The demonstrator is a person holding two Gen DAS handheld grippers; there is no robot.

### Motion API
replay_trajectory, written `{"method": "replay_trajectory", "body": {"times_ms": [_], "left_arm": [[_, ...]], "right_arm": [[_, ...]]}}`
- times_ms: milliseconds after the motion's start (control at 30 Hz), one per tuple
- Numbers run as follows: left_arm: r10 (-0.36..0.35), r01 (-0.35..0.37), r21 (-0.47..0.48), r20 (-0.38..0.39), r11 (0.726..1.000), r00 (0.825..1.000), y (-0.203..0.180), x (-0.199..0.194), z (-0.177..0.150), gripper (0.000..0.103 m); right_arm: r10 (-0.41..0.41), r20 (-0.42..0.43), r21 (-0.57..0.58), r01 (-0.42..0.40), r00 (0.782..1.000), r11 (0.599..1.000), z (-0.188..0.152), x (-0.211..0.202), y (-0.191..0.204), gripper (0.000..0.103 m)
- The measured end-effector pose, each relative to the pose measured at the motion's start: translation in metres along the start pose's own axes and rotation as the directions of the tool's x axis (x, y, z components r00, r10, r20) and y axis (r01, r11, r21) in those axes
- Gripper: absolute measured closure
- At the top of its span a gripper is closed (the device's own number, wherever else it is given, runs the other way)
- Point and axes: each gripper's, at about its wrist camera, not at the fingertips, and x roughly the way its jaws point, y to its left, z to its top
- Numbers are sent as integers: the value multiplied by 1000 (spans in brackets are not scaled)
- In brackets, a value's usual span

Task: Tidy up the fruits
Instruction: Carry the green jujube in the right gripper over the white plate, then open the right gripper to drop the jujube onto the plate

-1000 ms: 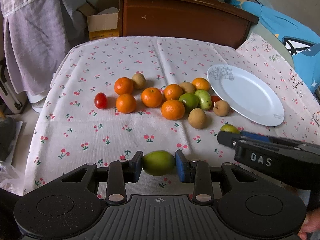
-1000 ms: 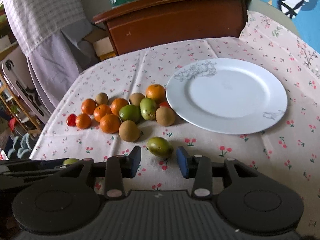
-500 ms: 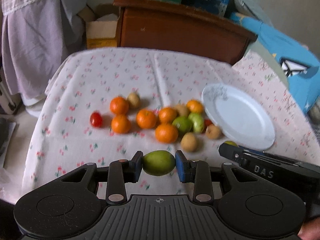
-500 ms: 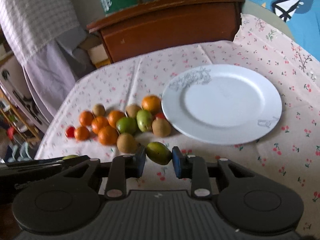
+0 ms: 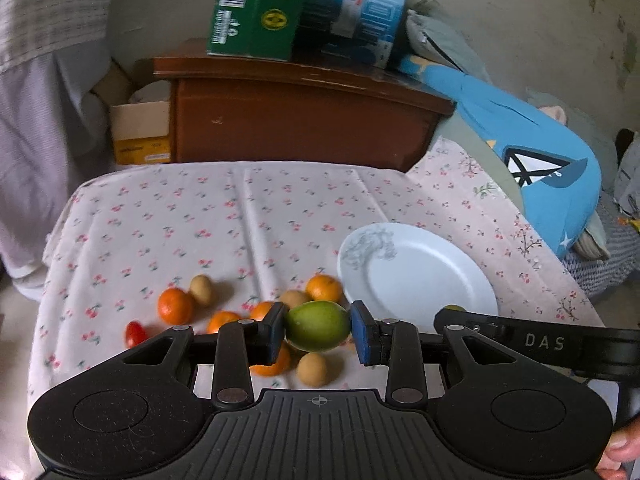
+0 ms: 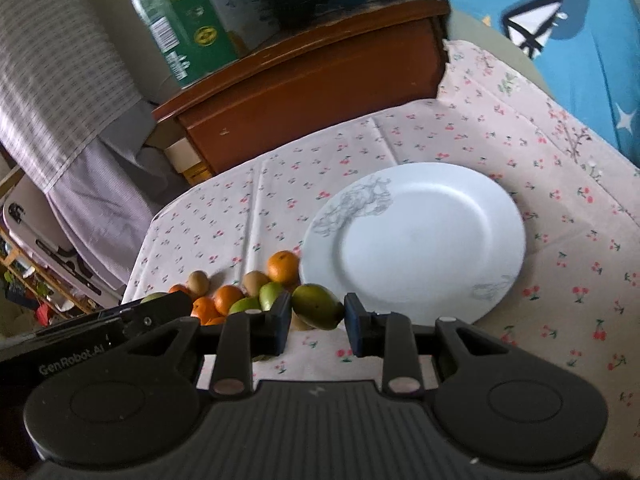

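Observation:
My left gripper (image 5: 318,332) is shut on a green mango-like fruit (image 5: 318,326), held above the fruit pile. My right gripper (image 6: 316,316) is shut on a second green fruit (image 6: 318,306), lifted just off the cloth near the plate's front left rim. A white plate (image 6: 416,236) with a grey tree print lies bare on the cherry-print tablecloth (image 6: 560,248); the left wrist view shows the plate (image 5: 416,276) at right. Oranges (image 5: 175,306), brown kiwi-like fruits (image 5: 312,369), a green fruit (image 6: 270,294) and a red tomato (image 5: 135,332) lie clustered left of the plate.
A brown wooden cabinet (image 5: 296,120) stands behind the table with a green box (image 5: 256,8) and a blue box (image 5: 360,8) on top. A blue cushion (image 5: 532,168) lies at right, draped fabric (image 5: 44,80) at left. Part of a hand (image 5: 618,450) shows at bottom right.
My right gripper closed on the green fruit that lay on the cloth and lifted it. Both grippers rose with their fruits and now look further up the room.

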Motion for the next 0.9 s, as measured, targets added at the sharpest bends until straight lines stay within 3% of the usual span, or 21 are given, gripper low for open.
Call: {"method": "replay_trajectory", "body": {"times_ms": [400,900], "left_arm": [[-100,108,104,-76,989,992,-34,50,15,71],[-117,133,141,-120,981,986,-47,92,10,71]], "right_arm": [[-77,-10,126,78,997,989,14,11,-43,75],[-128,-37,210,133,991,969,19,31,-64,74]]}}
